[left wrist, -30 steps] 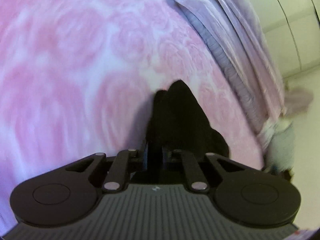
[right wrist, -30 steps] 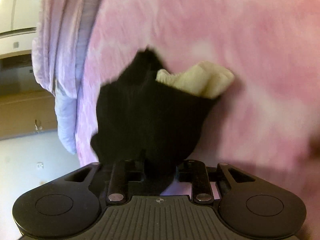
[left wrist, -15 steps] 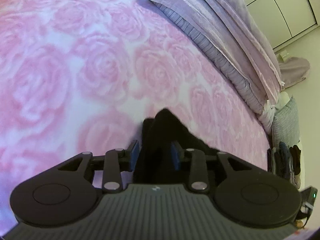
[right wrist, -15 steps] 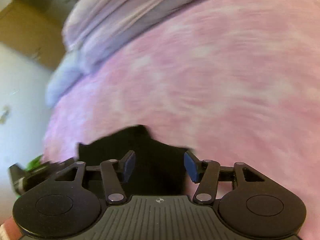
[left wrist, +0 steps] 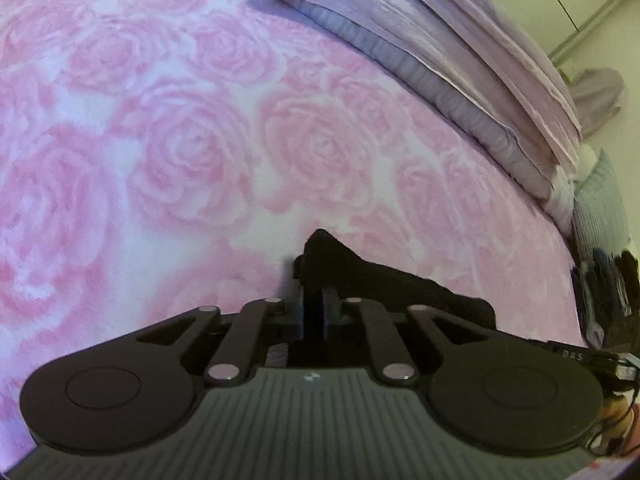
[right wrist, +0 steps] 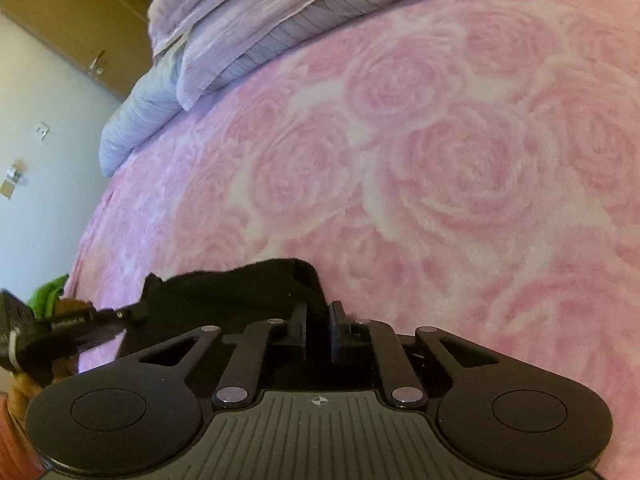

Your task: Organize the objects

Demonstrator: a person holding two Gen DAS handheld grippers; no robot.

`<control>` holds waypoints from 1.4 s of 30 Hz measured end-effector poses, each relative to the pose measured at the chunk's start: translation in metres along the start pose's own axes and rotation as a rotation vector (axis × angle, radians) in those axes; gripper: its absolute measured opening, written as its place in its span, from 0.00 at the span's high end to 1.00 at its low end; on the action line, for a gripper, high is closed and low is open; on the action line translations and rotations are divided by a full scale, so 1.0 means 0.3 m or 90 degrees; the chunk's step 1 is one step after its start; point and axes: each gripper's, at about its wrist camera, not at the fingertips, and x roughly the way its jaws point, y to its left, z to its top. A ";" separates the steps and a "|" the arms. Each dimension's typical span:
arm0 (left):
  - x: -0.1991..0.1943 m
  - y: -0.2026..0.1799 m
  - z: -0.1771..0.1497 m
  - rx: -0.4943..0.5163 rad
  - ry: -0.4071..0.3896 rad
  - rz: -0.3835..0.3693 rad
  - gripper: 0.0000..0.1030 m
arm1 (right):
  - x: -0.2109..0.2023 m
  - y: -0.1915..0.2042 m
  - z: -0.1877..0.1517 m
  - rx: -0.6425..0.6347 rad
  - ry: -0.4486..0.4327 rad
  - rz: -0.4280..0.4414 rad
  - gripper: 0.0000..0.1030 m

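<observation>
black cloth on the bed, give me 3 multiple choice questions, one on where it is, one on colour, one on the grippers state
1. Where is the black cloth?
A. on the rose-print blanket, between both grippers
B. on the folded lilac bedding
C. on the floor

2. What colour is the blanket's rose print?
A. green
B. pink
C. blue

3. How does the left gripper stand?
A. wide open, clear of the cloth
B. shut on nothing
C. pinching an edge of the cloth

Answers:
1. A: the cloth spans from the left gripper to the right gripper over the blanket, in both wrist views.
2. B: pink roses on a pale ground.
3. C: its jaws, which have just been closing, stand narrow with black fabric between them; the right gripper's likewise.
</observation>
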 end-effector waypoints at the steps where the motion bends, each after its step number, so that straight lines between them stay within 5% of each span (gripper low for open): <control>1: -0.007 0.003 0.001 -0.008 -0.004 0.009 0.79 | -0.019 -0.008 0.007 0.013 0.004 -0.003 0.76; 3: -0.041 0.017 -0.004 -0.025 -0.012 0.028 0.66 | -0.078 -0.018 0.017 0.034 -0.011 -0.020 0.40; 5: -0.090 0.054 -0.021 -0.056 -0.004 0.011 0.64 | -0.148 -0.058 0.012 0.055 -0.024 -0.017 0.33; 7: -0.136 0.091 -0.050 -0.084 0.018 -0.012 0.59 | -0.210 -0.134 -0.025 0.112 0.000 0.023 0.31; 9: -0.173 0.123 -0.095 -0.120 0.049 -0.050 0.43 | -0.248 -0.198 -0.073 0.180 0.032 0.067 0.29; 13: -0.173 0.169 -0.186 -0.190 0.099 -0.112 0.34 | -0.231 -0.262 -0.148 0.257 0.064 0.127 0.29; 22: -0.028 0.127 -0.156 -0.154 0.120 -0.157 0.33 | -0.048 -0.190 -0.054 0.194 0.088 0.191 0.29; 25: 0.022 0.109 -0.125 -0.121 0.131 -0.174 0.42 | 0.018 -0.154 -0.036 0.150 0.112 0.212 0.35; 27: 0.047 0.097 -0.110 -0.101 0.133 -0.182 0.46 | 0.052 -0.134 -0.034 0.125 0.119 0.213 0.62; 32: 0.048 0.074 -0.118 -0.055 0.131 -0.188 0.71 | 0.071 -0.148 -0.060 0.133 0.115 0.217 0.82; 42: -0.091 -0.114 -0.174 0.008 0.058 -0.091 0.89 | -0.110 -0.074 -0.069 0.120 0.077 0.164 0.87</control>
